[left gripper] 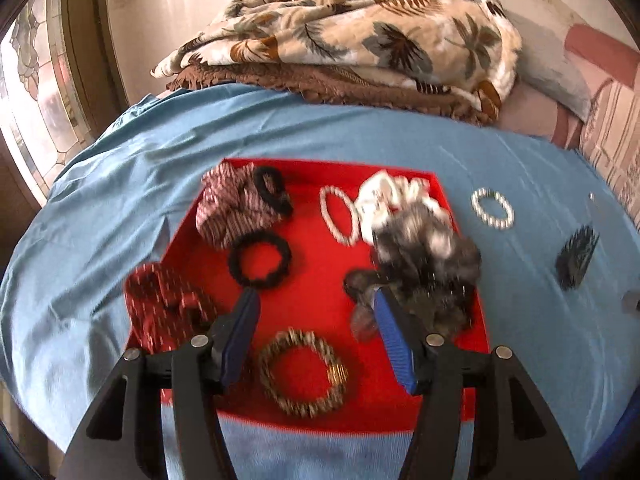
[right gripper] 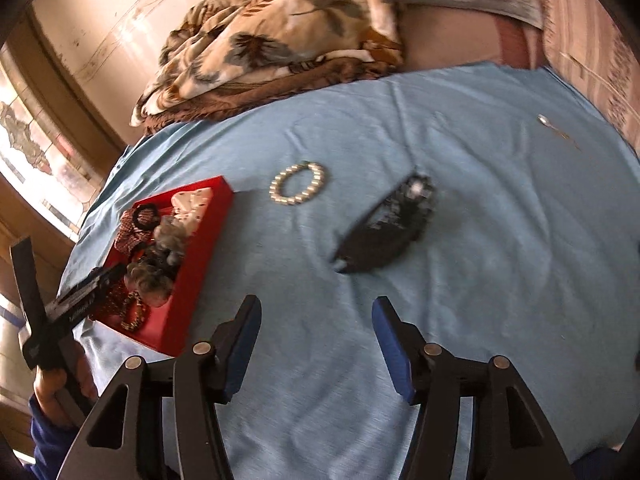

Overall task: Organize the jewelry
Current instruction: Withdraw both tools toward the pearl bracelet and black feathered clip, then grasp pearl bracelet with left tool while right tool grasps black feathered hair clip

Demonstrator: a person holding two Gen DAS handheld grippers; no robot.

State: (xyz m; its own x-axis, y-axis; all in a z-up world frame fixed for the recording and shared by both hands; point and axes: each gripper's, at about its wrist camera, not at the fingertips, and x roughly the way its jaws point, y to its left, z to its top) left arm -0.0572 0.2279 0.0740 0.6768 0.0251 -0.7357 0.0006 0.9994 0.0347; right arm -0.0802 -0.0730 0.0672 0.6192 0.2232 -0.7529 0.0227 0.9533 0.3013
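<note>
A red tray (left gripper: 400,408) lies on the blue cloth (left gripper: 120,184) and holds several scrunchies, black hair ties and bracelets. My left gripper (left gripper: 316,304) hovers open over the tray's middle with nothing between its fingers. A beaded brown bracelet (left gripper: 304,376) lies just below them, and a grey scrunchie (left gripper: 428,264) sits against the outside of the right finger. In the right wrist view my right gripper (right gripper: 316,308) is open and empty above the bare cloth. A black hair clip (right gripper: 384,236) lies just beyond it, with a pearl bracelet (right gripper: 298,184) farther back.
A crumpled leaf-print blanket (left gripper: 340,32) is piled at the cloth's far edge. Far right on the cloth lies a small silver piece (right gripper: 548,122). A stained-glass window (left gripper: 36,92) stands to the left. A hand (right gripper: 48,384) holds the left gripper (right gripper: 108,274) over the tray (right gripper: 192,280).
</note>
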